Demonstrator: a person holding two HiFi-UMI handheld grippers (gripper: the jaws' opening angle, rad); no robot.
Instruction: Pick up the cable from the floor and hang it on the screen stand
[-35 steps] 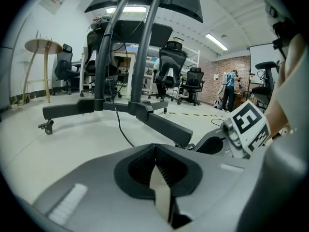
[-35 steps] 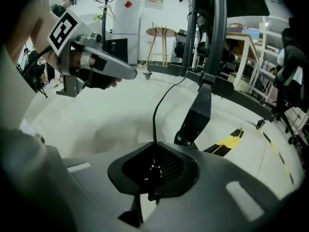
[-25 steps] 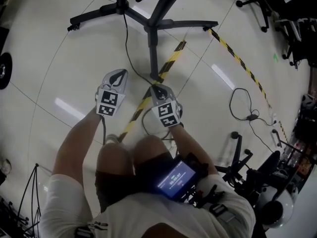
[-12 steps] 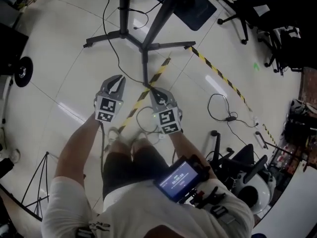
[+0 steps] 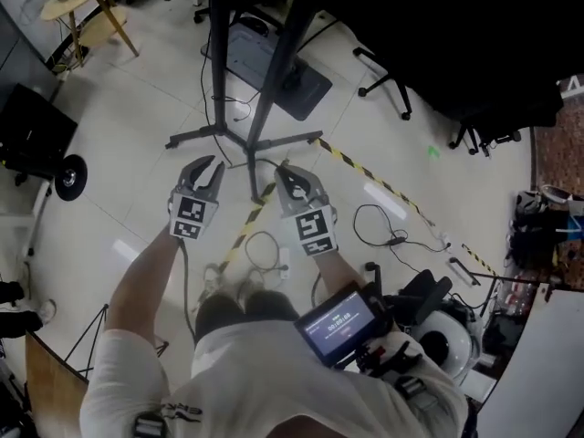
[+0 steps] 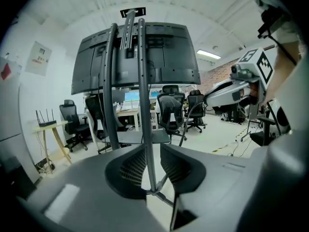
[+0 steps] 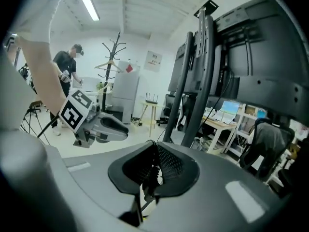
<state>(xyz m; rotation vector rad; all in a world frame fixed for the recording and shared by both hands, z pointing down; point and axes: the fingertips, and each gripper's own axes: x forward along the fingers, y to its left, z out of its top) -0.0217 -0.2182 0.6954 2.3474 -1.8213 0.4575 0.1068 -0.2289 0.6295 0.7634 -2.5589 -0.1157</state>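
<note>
My right gripper (image 5: 285,170) is shut on a thin black cable (image 7: 150,178), whose pinched stretch shows between the pads in the right gripper view. The rest of the cable (image 5: 262,235) hangs in a loose loop under that gripper. My left gripper (image 5: 208,164) hovers beside it, jaws opening, with nothing between them. Through the gap in the left gripper (image 6: 153,149) I see the screen stand's post (image 6: 143,105), farther off. The screen stand (image 5: 217,80) rises just ahead of both grippers, with its dark screen (image 6: 135,57) on top and legs spread on the floor.
Yellow-black tape (image 5: 365,176) crosses the floor to the right. A second cable with an adapter (image 5: 392,238) lies at right. Office chairs (image 5: 383,80) stand behind the stand, and a wooden stool (image 5: 87,7) is at far left. A person (image 7: 67,66) stands in the background.
Both grippers have risen from near the floor toward the stand, the right one carrying the cable up. The left gripper's jaws, shut before, now stand parted.
</note>
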